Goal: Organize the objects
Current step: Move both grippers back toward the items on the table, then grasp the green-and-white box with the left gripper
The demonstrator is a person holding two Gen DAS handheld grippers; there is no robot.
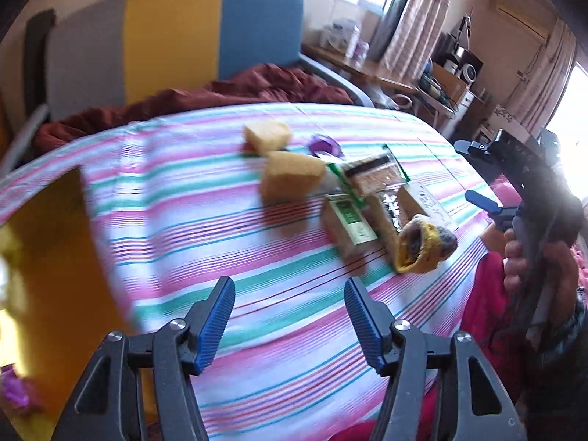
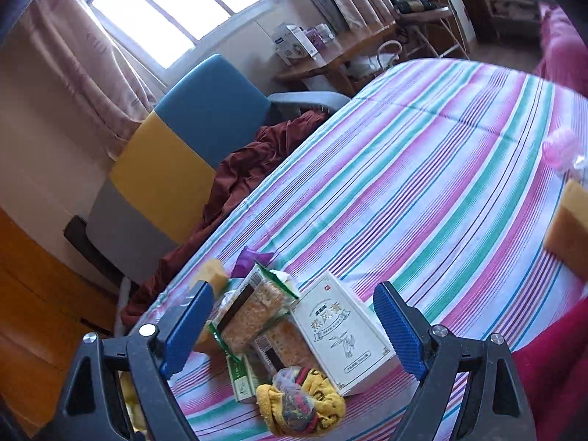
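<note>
On the striped tablecloth [image 1: 183, 198] lies a cluster: two yellow sponges [image 1: 290, 178], a purple wrapper [image 1: 325, 145], a green-edged cracker packet [image 1: 371, 176], a small green box [image 1: 349, 220], a white box [image 1: 430, 202] and a rolled yellow sock [image 1: 422, 244]. My left gripper [image 1: 290, 316] is open and empty, short of the cluster. My right gripper [image 2: 294, 327] is open and empty, hovering above the cracker packet [image 2: 253, 312], white box [image 2: 345, 334], green box [image 2: 240, 378] and sock [image 2: 301, 408]. The right gripper also shows in the left wrist view [image 1: 481, 198].
A chair with grey, yellow and blue panels [image 1: 176, 36] holds dark red cloth [image 1: 220, 92] behind the table. Another sponge [image 2: 569, 228] and a pink object [image 2: 560, 149] lie at the table's right. A wooden desk [image 2: 330, 62] stands by the window.
</note>
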